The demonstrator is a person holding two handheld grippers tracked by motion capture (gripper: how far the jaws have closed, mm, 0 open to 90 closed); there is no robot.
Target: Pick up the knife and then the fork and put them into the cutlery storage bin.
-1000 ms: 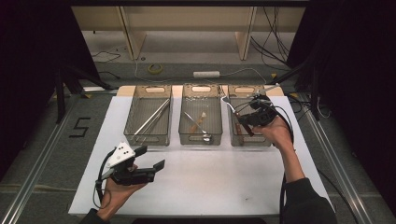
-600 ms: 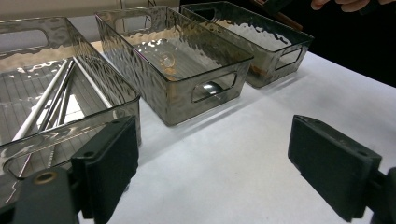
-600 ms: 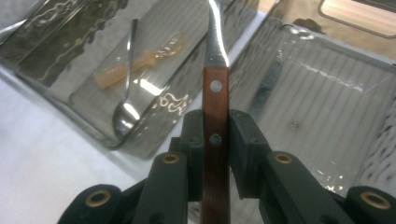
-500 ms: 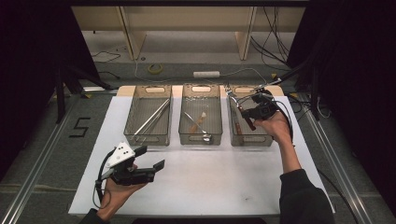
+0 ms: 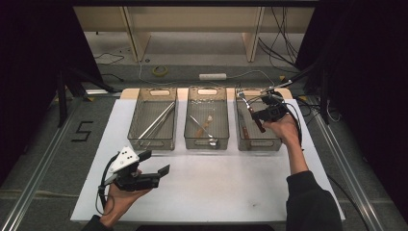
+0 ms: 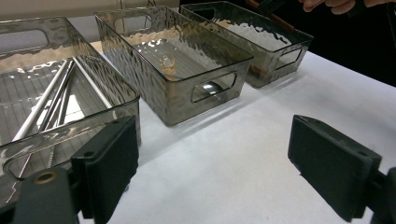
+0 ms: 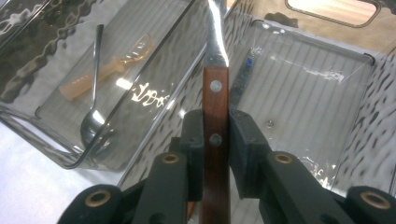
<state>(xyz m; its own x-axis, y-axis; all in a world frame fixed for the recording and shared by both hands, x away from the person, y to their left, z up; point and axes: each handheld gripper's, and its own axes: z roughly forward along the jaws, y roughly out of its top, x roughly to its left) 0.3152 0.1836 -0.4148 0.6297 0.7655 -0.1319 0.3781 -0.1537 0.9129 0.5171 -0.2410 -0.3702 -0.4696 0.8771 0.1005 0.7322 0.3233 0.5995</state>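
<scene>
1. The right gripper [image 7: 215, 140] is clamped on the wooden handle of a fork [image 7: 215, 100], its metal end pointing ahead and away from the jaws.
2. Directly beneath it sits the right bin [image 5: 257, 139], so I'd judge the fork is being sorted into it.
3. The middle bin [image 5: 206, 139], just to one side, holds spoons [image 7: 93, 112].
4. The left gripper [image 5: 153, 164] waits near the person with jaws apart, empty, out of the way.

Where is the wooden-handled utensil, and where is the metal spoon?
Wooden-handled metal utensil [image 7: 215, 121], right gripper view, on its brown riveted handle.
Shiny metal spoon [image 7: 92, 122], right gripper view, on its bowl.
</scene>
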